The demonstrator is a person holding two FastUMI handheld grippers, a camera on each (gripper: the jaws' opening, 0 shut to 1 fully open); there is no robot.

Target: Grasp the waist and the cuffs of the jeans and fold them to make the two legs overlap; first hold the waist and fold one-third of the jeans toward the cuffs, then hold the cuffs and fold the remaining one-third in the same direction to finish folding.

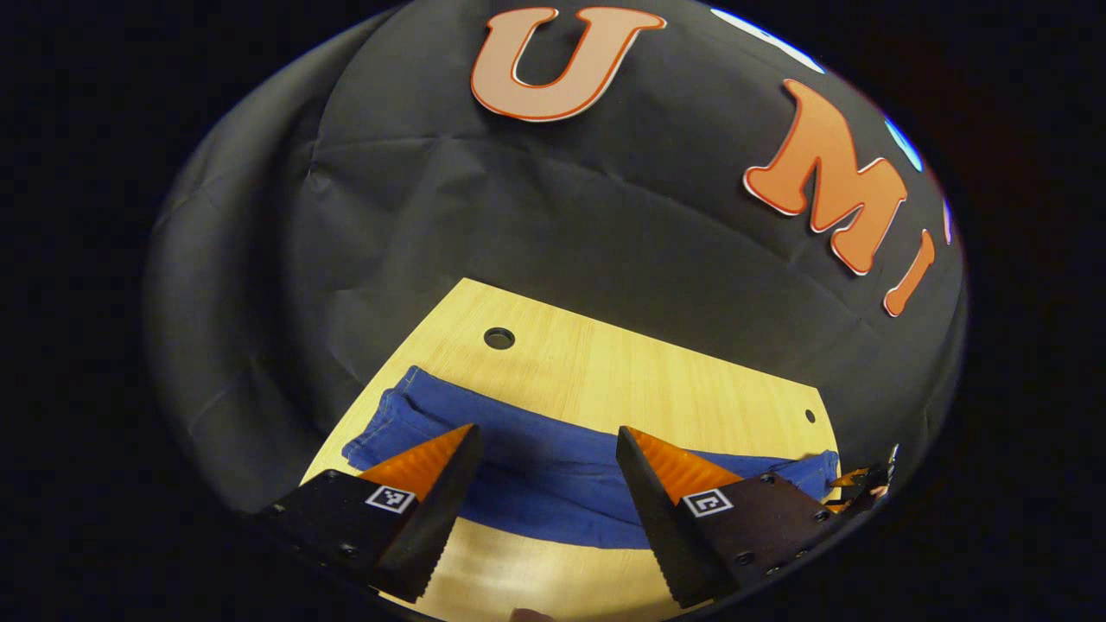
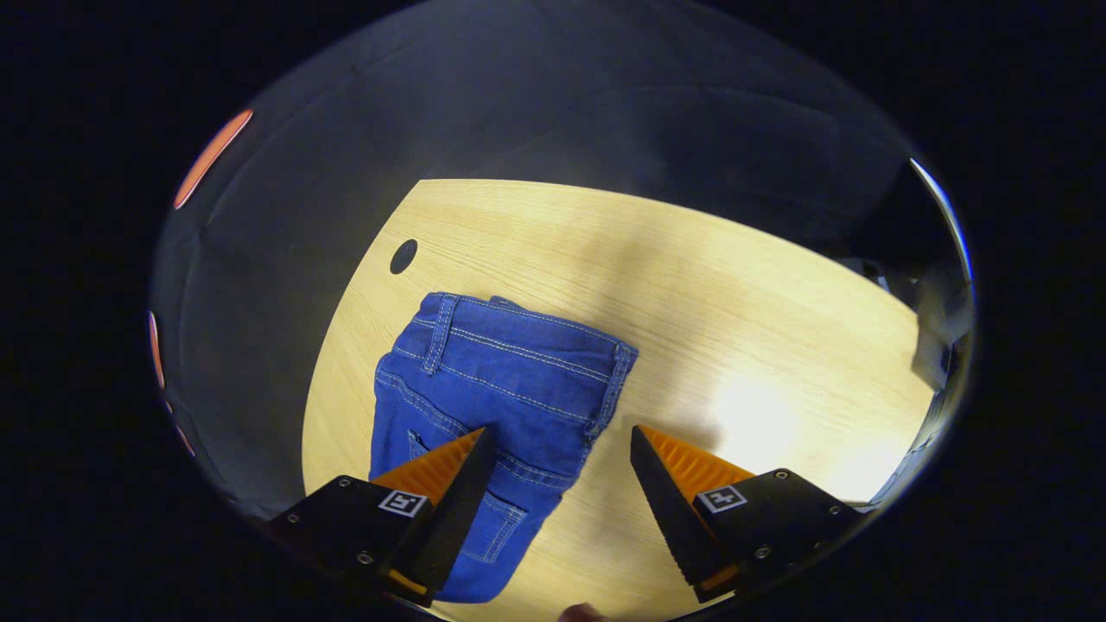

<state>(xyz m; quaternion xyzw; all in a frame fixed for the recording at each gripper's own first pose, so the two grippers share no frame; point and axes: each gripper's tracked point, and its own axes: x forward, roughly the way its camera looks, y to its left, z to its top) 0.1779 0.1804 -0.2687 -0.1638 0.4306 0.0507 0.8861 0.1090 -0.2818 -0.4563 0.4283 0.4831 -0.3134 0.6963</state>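
The blue jeans (image 1: 553, 479) lie flat across the wooden table (image 1: 622, 371) in the left gripper view, one end bunched at the left. My left gripper (image 1: 544, 488) hovers open above them, nothing between its fingers. In the right gripper view the jeans' waist (image 2: 518, 333) with belt loops and a back pocket lies toward the table's left side. My right gripper (image 2: 557, 484) is open over the waist end; one finger is above the denim, the other above bare wood. The other gripper (image 1: 864, 479) peeks in at the right edge of the left gripper view.
The table has a round cable hole (image 1: 498, 338) near its far edge, also the cable hole (image 2: 403, 256) beyond the waist. Black cloth walls surround the table closely. Bare wood (image 2: 760, 345) stretches right of the jeans.
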